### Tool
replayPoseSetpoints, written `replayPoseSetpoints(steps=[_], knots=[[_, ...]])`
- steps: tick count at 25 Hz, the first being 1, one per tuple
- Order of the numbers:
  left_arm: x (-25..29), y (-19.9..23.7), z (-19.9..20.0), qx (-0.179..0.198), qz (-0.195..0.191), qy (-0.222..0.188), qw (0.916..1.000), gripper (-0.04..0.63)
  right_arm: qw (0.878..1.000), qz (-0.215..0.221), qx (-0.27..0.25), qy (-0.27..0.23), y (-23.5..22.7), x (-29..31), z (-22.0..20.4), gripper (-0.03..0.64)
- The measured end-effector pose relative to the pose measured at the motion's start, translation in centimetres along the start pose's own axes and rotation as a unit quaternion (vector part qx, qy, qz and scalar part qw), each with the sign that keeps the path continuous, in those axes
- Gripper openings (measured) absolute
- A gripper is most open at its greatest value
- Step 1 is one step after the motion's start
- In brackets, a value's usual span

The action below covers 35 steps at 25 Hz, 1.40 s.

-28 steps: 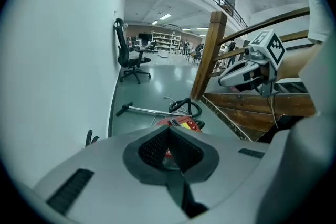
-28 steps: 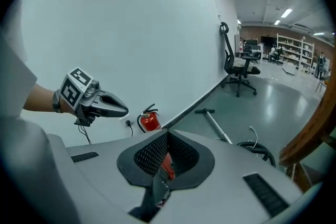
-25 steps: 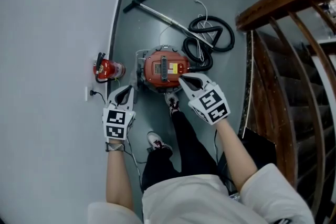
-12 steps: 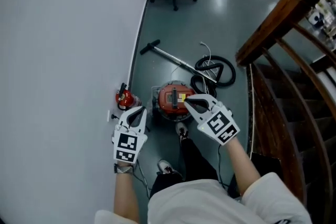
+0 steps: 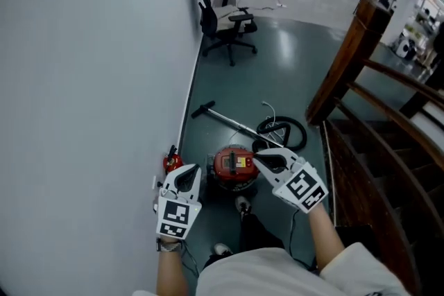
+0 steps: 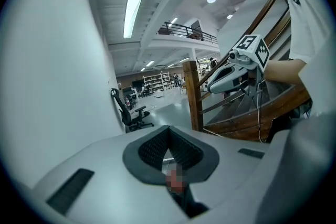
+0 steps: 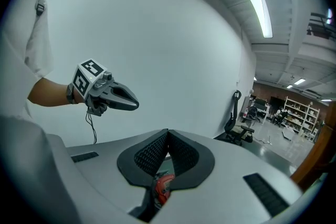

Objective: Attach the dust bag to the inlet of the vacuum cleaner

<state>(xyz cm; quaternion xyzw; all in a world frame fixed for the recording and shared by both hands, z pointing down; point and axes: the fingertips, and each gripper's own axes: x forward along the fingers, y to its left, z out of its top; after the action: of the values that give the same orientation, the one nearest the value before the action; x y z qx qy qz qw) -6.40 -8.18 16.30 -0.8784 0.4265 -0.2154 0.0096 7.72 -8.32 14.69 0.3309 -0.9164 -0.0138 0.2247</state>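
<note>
Jaws closed, empty, on left gripper (image 5: 188, 175) and right gripper (image 5: 263, 160), both high above vacuum cleaner (image 5: 234, 168). Dust bag unseen; attaching seemingly not underway. Next: find bag, lower toward vacuum cleaner.

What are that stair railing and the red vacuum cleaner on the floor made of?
Stair railing: wood, apparently; warm brown, thick beams with a slight sheen.
Vacuum cleaner: probably moulded plastic; smooth, evenly red, rounded shell, though too small to be sure.

Bright, even light from ceiling tubes (image 6: 132, 12); soft sheen on floor (image 5: 288, 52); gripper views fisheye-warped, corners black.
</note>
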Motion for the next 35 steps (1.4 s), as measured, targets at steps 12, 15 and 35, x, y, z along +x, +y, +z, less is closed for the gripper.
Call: replayPoseSetpoints(steps=[12, 15, 35], knots=[[-9.2, -2.4, 9.0, 0.067, 0.026, -0.074, 0.9946, 0.002, 0.998, -0.038, -0.035, -0.033, 2.5, -9.2, 6.0, 0.028], [-10.9, -3.1, 10.3, 0.084, 0.029, -0.085, 0.9924, 0.002, 0.997, -0.053, -0.046, -0.036, 3.0, -11.1, 6.6, 0.028], [-13.2, -5.2, 11.0, 0.123, 0.028, -0.078, 0.9889, 0.002, 0.996, -0.063, -0.044, -0.037, 5.6, -13.4, 7.3, 0.028]])
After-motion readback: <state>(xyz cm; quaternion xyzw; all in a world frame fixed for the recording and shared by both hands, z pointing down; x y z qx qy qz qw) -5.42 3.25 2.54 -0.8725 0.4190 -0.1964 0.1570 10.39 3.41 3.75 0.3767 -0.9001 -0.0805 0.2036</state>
